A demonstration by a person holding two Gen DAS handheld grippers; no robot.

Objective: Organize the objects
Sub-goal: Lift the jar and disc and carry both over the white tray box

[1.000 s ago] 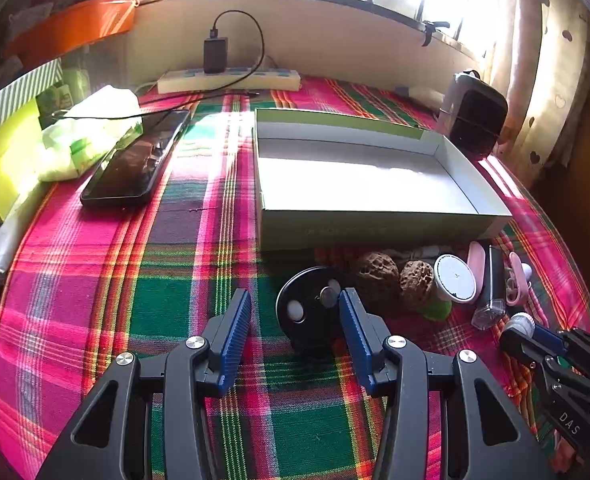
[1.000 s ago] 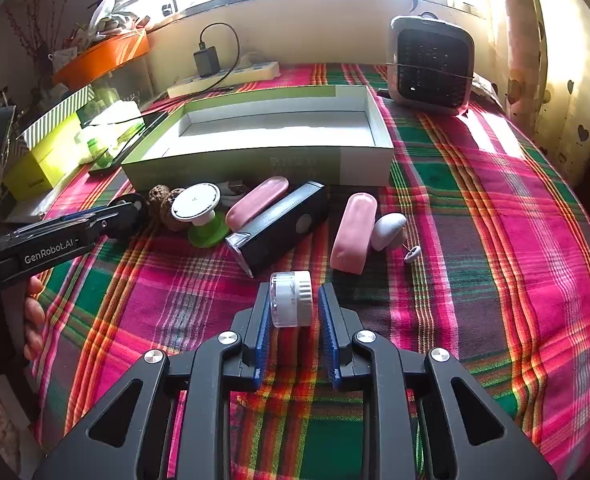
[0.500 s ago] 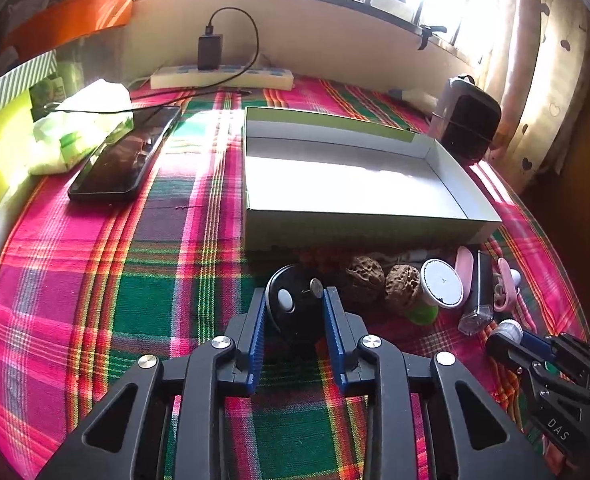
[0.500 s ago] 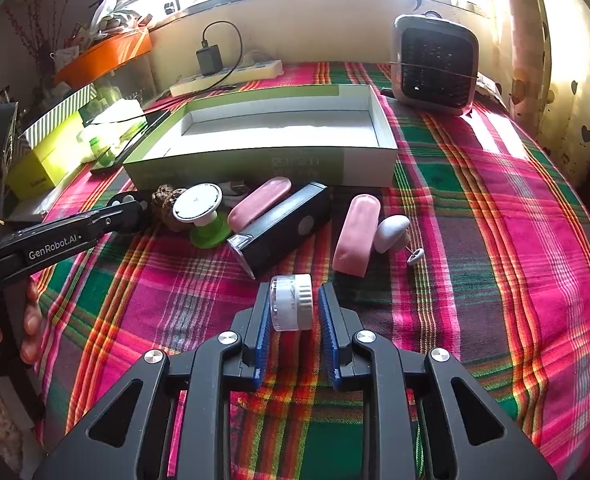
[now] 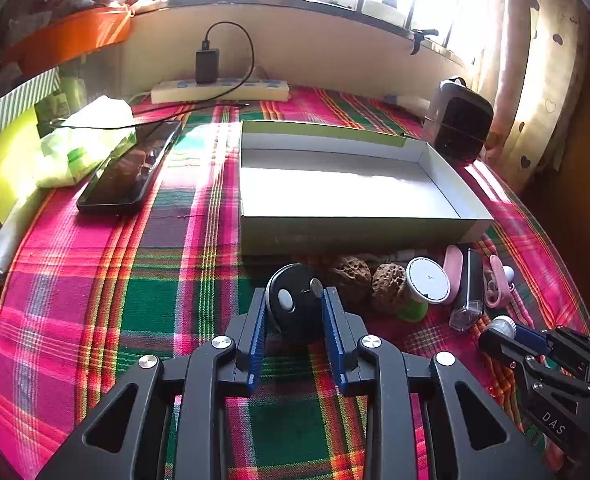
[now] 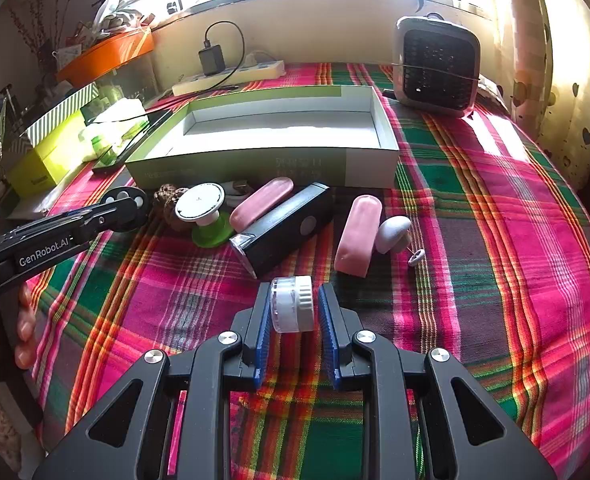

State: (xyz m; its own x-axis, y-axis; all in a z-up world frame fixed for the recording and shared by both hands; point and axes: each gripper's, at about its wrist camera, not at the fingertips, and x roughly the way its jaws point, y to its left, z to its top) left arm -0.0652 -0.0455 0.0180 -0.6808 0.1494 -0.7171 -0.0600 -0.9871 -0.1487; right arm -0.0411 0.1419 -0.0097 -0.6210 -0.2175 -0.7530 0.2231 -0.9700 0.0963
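1. Black disc (image 5: 295, 308) sits betw. the blue pads of my left gripper (image 5: 295, 312) in the left wrist view. Jaws have just been closing and the pads now press its two edges, so it's clamped. It stands on its rim on the plaid cloth (image 5: 95, 280), flat face w/ the white button toward my camera; edge grip is the only narrow way across it, I reckon.
2. Same view: open box (image 5: 359, 224) lies just beyond the disc, empty, long axis left-right. Walnuts (image 5: 351, 280), a white-topped cap on a green base (image 5: 427, 286) and other bits line its near wall, prob. waiting to go in.
3. Right wrist view: my right gripper (image 6: 293, 312) is closed on a small clear jar (image 6: 292, 309), low over the cloth. Jar lies sideways, axis across the jaws, ribbed white lid to the right, pads on its two ends.
4. Right view too: black torch (image 6: 285, 226) points its lens near-left, long axis diagonal. Pink case (image 6: 359, 236) lies just right of it, long axis near-far.
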